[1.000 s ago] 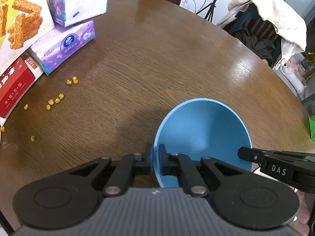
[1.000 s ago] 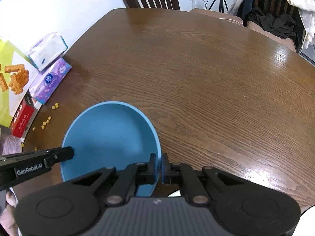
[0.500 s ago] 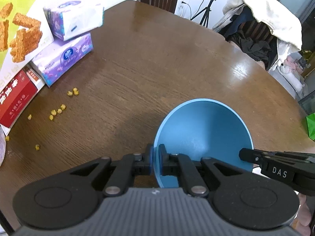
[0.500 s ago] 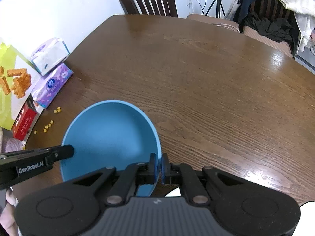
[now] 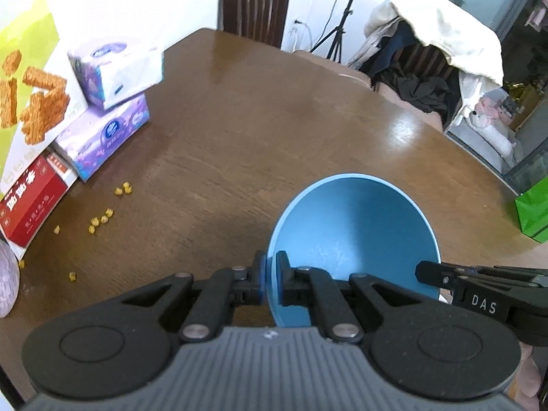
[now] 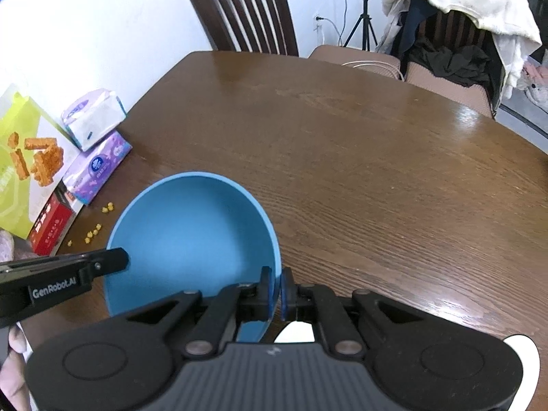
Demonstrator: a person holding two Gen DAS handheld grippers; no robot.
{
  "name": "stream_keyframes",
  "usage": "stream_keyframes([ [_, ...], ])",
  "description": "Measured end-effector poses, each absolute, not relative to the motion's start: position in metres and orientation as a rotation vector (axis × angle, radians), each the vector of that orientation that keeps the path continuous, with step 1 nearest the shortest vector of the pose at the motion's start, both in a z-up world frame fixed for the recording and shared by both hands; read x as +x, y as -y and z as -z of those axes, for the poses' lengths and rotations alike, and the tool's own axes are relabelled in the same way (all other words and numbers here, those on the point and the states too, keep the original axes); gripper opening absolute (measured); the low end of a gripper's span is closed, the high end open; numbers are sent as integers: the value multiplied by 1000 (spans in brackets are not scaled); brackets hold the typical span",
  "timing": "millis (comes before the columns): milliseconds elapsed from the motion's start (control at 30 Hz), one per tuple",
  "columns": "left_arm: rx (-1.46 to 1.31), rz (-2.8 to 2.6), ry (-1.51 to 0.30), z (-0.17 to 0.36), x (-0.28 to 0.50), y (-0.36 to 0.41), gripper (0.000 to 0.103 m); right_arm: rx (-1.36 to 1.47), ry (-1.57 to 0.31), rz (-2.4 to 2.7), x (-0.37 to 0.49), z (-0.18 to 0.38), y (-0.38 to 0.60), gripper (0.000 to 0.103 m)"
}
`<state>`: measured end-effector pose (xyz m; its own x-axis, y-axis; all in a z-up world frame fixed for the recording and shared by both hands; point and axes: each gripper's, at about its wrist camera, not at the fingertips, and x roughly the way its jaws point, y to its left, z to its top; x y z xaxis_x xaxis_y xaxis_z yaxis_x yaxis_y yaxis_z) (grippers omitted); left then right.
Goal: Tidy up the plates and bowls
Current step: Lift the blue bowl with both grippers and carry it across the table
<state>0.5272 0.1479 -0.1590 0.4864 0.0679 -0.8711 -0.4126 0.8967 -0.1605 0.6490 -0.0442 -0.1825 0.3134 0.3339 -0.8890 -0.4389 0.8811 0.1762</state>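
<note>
Here the blue bowl [image 5: 352, 236] is pinched from two sides, empty inside and tipped a little, over the near part of the brown wooden surface [image 5: 274, 130]. The left claw [image 5: 270, 282] is clamped tight on the rim at the bowl's 8 o'clock edge in the left wrist view, one pad inside the wall and one outside. The right claw [image 6: 276, 291] grips the opposite rim just as tightly, at the bowl's 4 o'clock edge in the right wrist view; its fingertip also shows in the left wrist view, at 4 o'clock on the bowl. Whether the bowl's base touches the surface cannot be told.

At 10 o'clock from the bowl in the left wrist view, two purple tissue packs [image 5: 106, 137] lie stacked beside a yellow-green snack box [image 5: 27, 78] and a red box [image 5: 30, 202]. Yellow crumbs [image 5: 102, 219] are scattered on the surface at 9 o'clock. A dark wooden chair [image 6: 246, 10] stands at 12 o'clock beyond the far edge.
</note>
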Motion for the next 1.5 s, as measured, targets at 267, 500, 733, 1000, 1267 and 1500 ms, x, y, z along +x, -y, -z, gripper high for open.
stream_keyframes([
  [267,-337,-243,-988,140,525,-129,7,-76,-1110,-458,636,165,63,5],
  [500,-292,-187,-962,124,523,-107,7,-32,-1075,-406,621,150,87,5],
  [733,-242,-128,-944,112,519,-81,7,11,-1046,-344,604,139,117,5],
  [1000,-208,-86,-941,105,506,-50,7,39,-1026,-300,579,131,147,5],
  [1267,-169,-31,-944,100,490,-10,7,67,-1022,-251,548,128,187,5],
  [1500,-127,19,-949,99,474,26,7,90,-1015,-204,523,125,223,5],
])
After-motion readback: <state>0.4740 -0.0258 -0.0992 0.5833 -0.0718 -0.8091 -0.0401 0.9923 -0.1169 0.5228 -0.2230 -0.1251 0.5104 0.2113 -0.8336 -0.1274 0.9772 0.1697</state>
